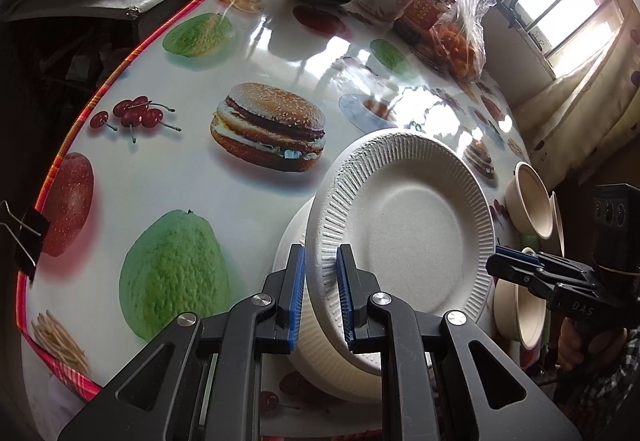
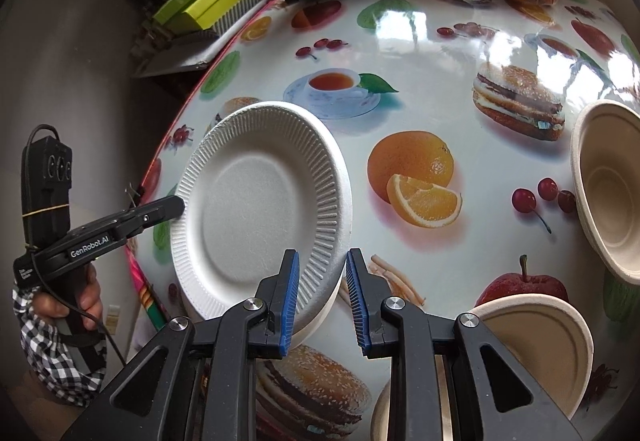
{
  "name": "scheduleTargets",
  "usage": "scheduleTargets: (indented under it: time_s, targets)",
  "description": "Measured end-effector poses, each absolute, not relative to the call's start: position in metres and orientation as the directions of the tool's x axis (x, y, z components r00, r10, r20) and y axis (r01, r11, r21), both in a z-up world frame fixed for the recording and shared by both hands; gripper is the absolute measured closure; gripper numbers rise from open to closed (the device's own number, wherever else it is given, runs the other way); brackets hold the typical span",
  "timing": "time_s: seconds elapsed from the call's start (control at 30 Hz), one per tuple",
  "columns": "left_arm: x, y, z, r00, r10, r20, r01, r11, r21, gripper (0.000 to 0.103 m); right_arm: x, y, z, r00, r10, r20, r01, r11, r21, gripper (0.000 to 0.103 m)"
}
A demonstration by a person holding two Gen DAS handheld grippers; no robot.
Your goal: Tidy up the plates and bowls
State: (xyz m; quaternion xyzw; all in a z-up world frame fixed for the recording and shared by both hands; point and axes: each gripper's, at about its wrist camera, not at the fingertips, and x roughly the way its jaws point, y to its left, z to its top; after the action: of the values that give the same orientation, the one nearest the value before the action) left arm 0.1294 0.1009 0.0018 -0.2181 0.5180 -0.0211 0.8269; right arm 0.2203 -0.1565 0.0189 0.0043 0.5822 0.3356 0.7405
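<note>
You hold a matt white paper plate (image 1: 404, 225), its rim ribbed, its centre finely grained; beneath it the stacked plates (image 1: 320, 345) look like the same pulpy paper; the tablecloth (image 1: 180, 169) under the plate is glossy, smooth plastic throwing back window glare; right of the plate, the beige bowls (image 2: 604, 185) look matt and fibrous; your left gripper (image 1: 320, 293) is matt black plastic with ridged blue pads (image 1: 297, 293) and shiny metal pins; your sleeve (image 2: 60, 337) is checked cloth.

The stack of plates (image 1: 320, 353) under the raised plate (image 1: 404, 225) is mostly covered, so its count is unclear. At the tabletop's (image 2: 460, 273) right edge, one bowl (image 2: 608, 185) is cut off by the picture. The jar's (image 1: 426, 7) label is too blurred to read.
</note>
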Motion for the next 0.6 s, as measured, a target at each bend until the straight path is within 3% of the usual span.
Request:
scheduleTargets:
  time_s: [0.6]
  targets:
    - [0.116, 0.102, -0.010, 0.444, -0.269, -0.855, -0.208, 0.897, -0.390, 0.087, 0.205, -0.153, 0.002, 0.060, 0.481, -0.875, -0.493, 0.776, 0.393, 0.078]
